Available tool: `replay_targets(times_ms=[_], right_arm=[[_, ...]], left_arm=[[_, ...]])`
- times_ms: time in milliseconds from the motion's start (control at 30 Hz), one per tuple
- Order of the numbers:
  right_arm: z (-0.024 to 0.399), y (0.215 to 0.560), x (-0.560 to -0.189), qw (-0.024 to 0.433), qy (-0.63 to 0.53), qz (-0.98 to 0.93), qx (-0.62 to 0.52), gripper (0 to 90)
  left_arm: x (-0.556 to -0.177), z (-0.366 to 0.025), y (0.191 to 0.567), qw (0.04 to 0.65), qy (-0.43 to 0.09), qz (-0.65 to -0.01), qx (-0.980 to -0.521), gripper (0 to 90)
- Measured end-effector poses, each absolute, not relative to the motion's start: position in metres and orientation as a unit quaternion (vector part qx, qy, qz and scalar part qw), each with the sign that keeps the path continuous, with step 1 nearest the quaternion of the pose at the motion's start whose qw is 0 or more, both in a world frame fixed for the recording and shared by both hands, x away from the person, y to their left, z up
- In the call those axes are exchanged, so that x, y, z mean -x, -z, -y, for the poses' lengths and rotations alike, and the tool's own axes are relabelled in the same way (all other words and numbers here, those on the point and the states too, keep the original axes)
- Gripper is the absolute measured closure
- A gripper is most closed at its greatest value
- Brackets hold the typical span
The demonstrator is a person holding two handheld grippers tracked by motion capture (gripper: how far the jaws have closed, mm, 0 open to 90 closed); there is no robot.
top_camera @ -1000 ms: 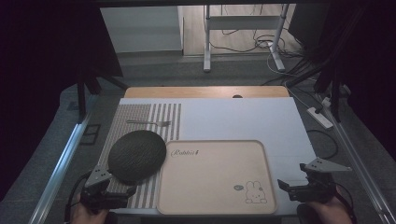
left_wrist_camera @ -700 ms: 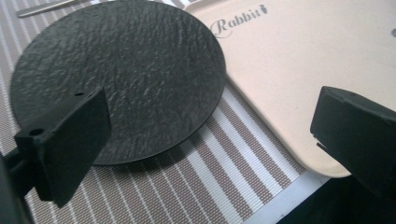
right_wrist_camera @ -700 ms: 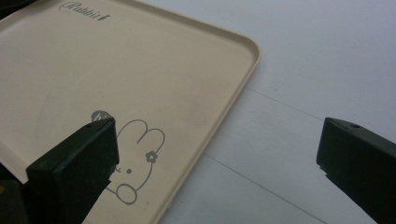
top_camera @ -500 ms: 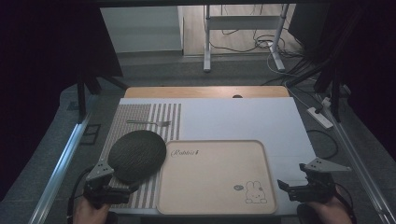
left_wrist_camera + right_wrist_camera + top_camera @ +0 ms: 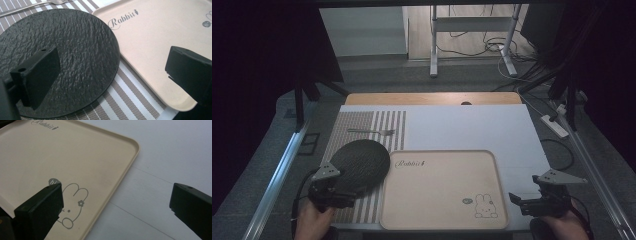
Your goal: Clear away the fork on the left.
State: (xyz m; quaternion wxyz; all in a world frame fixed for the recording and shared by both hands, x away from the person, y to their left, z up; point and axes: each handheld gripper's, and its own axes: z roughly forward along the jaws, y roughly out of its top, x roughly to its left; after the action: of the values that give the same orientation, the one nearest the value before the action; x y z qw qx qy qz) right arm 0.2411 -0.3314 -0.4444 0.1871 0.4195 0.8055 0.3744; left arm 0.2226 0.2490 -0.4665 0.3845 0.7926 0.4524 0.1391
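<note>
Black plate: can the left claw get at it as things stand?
Probably yes. The left claw is open right at the black plate, nothing between; the plate lies flat on the striped mat, so edge grip looks tricky.

I work over a lab-style recording bench: dark curtains, a metal frame (image 5: pixel 282 170), floor cables (image 5: pixel 472 47), a power strip (image 5: pixel 555 126).

Plate (image 5: pixel 70 57) rough matt black; tray (image 5: pixel 75 157) smooth matt.

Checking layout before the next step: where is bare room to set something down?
The beige tray is bare inside its rim. The white sheet beyond and right of it is free. The striped mat is crowded: black plate, fork, left gripper.
</note>
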Motion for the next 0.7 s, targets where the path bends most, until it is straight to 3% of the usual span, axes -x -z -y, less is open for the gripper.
replay_targets(times_ms=[700], right_arm=[[0.331,0.445,-0.241,0.186,-0.373,-0.807,-0.418,0.0]], left_arm=[[-0.272,-0.246,0.465,0.369,-0.132,-0.452,-0.802,0.0]])
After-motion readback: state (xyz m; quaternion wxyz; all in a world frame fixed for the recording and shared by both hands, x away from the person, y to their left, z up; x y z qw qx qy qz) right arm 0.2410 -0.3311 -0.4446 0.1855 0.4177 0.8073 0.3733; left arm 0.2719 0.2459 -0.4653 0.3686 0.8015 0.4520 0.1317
